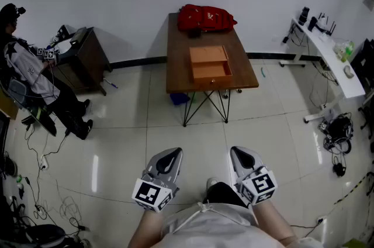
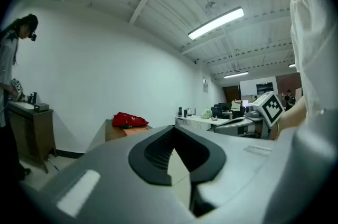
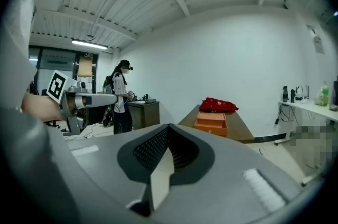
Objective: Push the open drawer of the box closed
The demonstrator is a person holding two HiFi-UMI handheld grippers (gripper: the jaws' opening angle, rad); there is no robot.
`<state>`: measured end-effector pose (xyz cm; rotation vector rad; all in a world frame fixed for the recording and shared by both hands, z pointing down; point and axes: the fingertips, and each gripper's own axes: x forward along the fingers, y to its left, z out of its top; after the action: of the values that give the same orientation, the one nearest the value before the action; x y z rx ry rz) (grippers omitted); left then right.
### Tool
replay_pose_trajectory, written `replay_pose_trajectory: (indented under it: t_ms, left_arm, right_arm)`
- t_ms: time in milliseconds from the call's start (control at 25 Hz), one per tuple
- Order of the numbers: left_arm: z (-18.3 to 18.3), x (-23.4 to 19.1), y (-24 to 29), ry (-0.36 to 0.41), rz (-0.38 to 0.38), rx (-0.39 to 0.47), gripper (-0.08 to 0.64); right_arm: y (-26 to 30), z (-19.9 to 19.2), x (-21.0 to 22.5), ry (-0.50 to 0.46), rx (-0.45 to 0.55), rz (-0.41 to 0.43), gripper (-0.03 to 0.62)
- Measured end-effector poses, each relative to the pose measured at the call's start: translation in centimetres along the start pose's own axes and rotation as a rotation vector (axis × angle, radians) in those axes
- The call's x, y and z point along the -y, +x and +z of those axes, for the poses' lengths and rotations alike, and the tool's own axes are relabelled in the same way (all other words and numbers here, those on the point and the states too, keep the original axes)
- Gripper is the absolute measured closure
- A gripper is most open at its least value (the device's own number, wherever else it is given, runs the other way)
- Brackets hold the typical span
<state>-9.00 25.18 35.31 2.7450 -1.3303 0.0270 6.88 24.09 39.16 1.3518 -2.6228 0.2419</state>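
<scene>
Both tongs have their jaws together at the tips with nothing between them: your left tongs and right tongs hang low by your body, over the floor and well apart from the table. The box sits in the middle of the tabletop, nearer its front edge. Its drawer is pulled out towards you, and a red bag lies at the far edge behind it. By the look of it, the task has not begun and the step in hand is the approach. Next you would need to walk up to the front edge, raise one of the tongs to drawer height, set its closed tips flat against the drawer front, and press straight towards the far edge. Steady the box with the other tongs if it starts to slide.
</scene>
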Motion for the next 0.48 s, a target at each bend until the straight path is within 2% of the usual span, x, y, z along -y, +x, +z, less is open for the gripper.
replay_pose_trajectory:
  t_ms: [280,480]
  left_arm:
    - [-1.6,-5.4,6.1,-0.016,0.053,-0.004,0.555]
    - [-0.7,-11.2,13.5,-0.038,0.102,0.001,0.555]
  right_arm:
    - [7.2,0.3,5.3,0.012,0.021,0.033,0.589]
    - [14.7,2.6,11.9,0.017,0.027,0.057,0.589]
